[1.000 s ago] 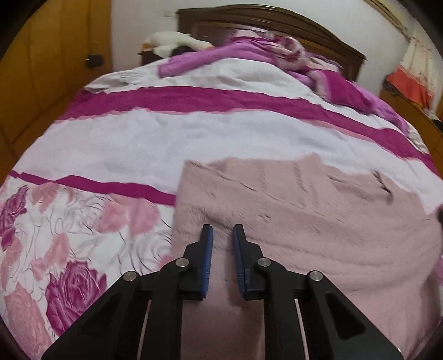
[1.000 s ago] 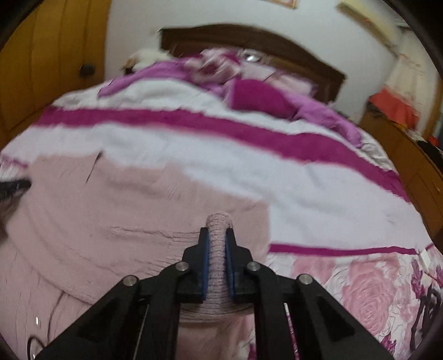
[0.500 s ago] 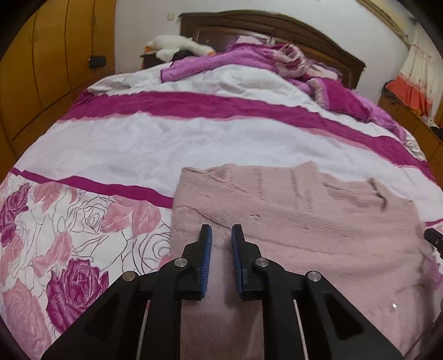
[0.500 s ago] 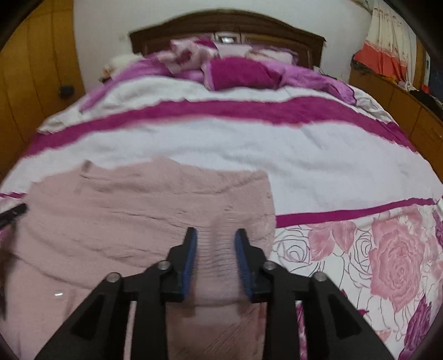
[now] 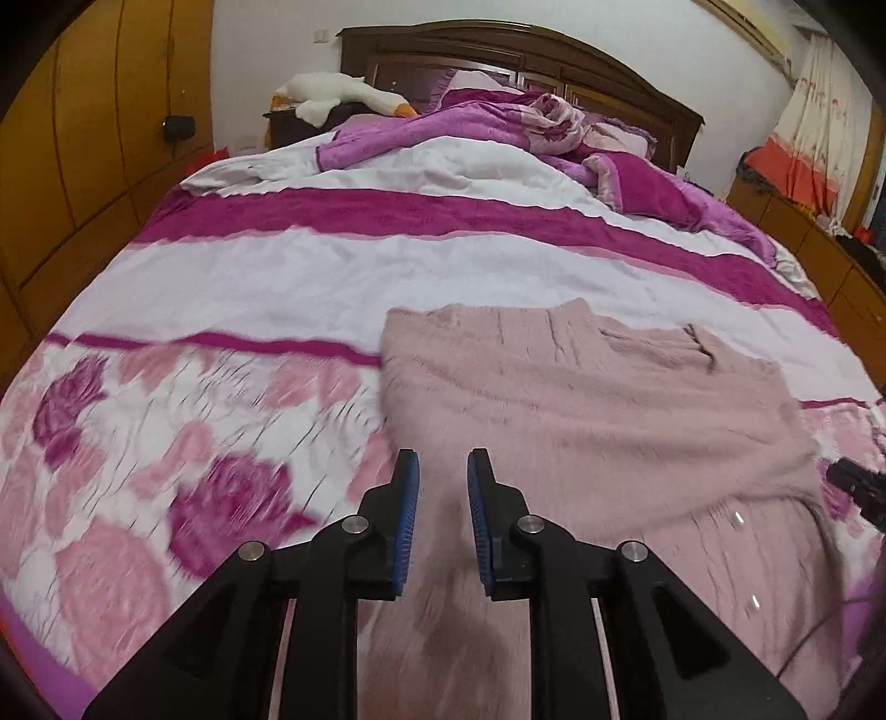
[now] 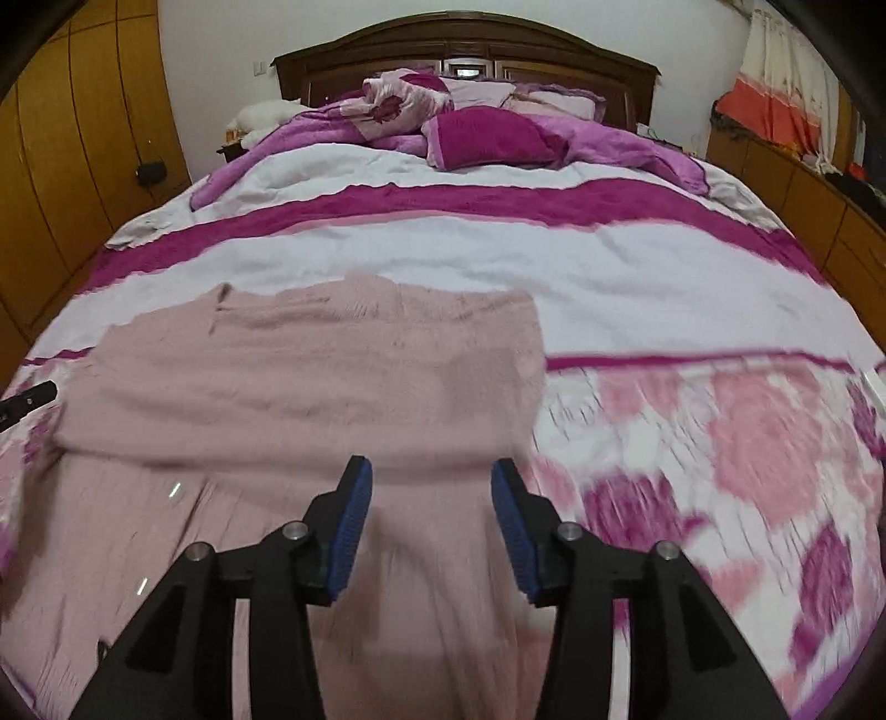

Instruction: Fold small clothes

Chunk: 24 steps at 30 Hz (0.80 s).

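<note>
A fuzzy pale pink sweater (image 5: pixel 581 399) lies flat on the bed, its upper part folded down over the lower part; it also shows in the right wrist view (image 6: pixel 310 382). My left gripper (image 5: pixel 442 465) is open and empty above the sweater's near left part. My right gripper (image 6: pixel 431 476) is wide open and empty above the sweater's near right part. The right gripper's tip (image 5: pixel 855 487) shows at the right edge of the left wrist view, and the left gripper's tip (image 6: pixel 27 401) shows at the left edge of the right wrist view.
The bed carries a white, magenta and rose-print cover (image 5: pixel 266 277). Crumpled purple blankets and pillows (image 6: pixel 476 133) lie by the dark wooden headboard (image 6: pixel 465 50). A white plush goose (image 5: pixel 338 94) sits at the back left. Wooden wardrobes (image 5: pixel 83 144) stand left, low cabinets (image 6: pixel 797 183) right.
My right gripper let go of the sweater fold and opened wide. Both grippers drew back toward the near edge. The sweater now lies folded flat.
</note>
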Available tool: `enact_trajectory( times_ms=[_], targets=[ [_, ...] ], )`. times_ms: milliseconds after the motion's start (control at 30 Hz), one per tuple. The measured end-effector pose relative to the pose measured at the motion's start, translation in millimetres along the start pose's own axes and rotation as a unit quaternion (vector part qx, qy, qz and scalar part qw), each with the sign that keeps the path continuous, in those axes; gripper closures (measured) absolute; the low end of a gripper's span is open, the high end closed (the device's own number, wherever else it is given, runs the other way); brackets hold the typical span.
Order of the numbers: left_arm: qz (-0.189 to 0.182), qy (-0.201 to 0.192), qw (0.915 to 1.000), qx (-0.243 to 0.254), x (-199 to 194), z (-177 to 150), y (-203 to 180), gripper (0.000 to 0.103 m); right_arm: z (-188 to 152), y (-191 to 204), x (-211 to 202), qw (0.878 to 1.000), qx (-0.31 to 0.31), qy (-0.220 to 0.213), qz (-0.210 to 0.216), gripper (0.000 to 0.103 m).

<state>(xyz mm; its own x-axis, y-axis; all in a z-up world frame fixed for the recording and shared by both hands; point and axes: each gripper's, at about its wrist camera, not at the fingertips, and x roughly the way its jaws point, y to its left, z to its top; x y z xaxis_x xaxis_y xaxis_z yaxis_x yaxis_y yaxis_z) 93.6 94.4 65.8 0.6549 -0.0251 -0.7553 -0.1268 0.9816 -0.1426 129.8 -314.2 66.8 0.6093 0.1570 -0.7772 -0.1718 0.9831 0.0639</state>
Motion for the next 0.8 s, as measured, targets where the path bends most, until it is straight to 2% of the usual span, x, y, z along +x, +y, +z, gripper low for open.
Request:
enact_trajectory(
  times_ms=[133,333,400,567,600,633,700,800],
  targets=[
    [-0.005,0.01,0.9998,-0.018,-29.2,-22.2,15.3,0.103,-39.4,-13.1,-39.6,1.0,0.025,0.011,0.009,0.054],
    [-0.02,0.039,0.9979,-0.047,-59.4,-63.8,29.2,0.103,-96.7,-31.5,-67.4,0.995,0.079,0.048,0.026,0.048],
    [-0.026,0.05,0.9972,-0.049,-64.5,-74.1,29.7,0.103,-109.1,-31.9,-68.2,0.994,0.083,0.061,0.028,0.045],
    [-0.034,0.071,0.9964,-0.032,-70.3,-96.7,18.6,0.103,-137.5,-26.4,-55.3,0.988,0.099,0.108,0.045,0.044],
    [-0.034,0.075,0.9962,-0.028,-70.1,-100.1,16.3,0.103,-140.6,-24.1,-54.3,0.988,0.098,0.108,0.05,0.058],
    [-0.034,0.078,0.9961,-0.024,-69.8,-103.2,14.3,0.103,-142.5,-21.4,-55.4,0.989,0.09,0.104,0.054,0.098],
    [-0.03,0.083,0.996,-0.016,-70.4,-109.0,11.8,0.103,-142.1,-20.7,-63.4,0.991,0.081,0.089,0.056,0.097],
    [-0.017,0.086,0.9961,-0.007,-71.0,-116.1,11.6,0.103,-139.1,-34.8,-86.9,0.994,0.089,0.051,0.033,0.097]
  ],
)
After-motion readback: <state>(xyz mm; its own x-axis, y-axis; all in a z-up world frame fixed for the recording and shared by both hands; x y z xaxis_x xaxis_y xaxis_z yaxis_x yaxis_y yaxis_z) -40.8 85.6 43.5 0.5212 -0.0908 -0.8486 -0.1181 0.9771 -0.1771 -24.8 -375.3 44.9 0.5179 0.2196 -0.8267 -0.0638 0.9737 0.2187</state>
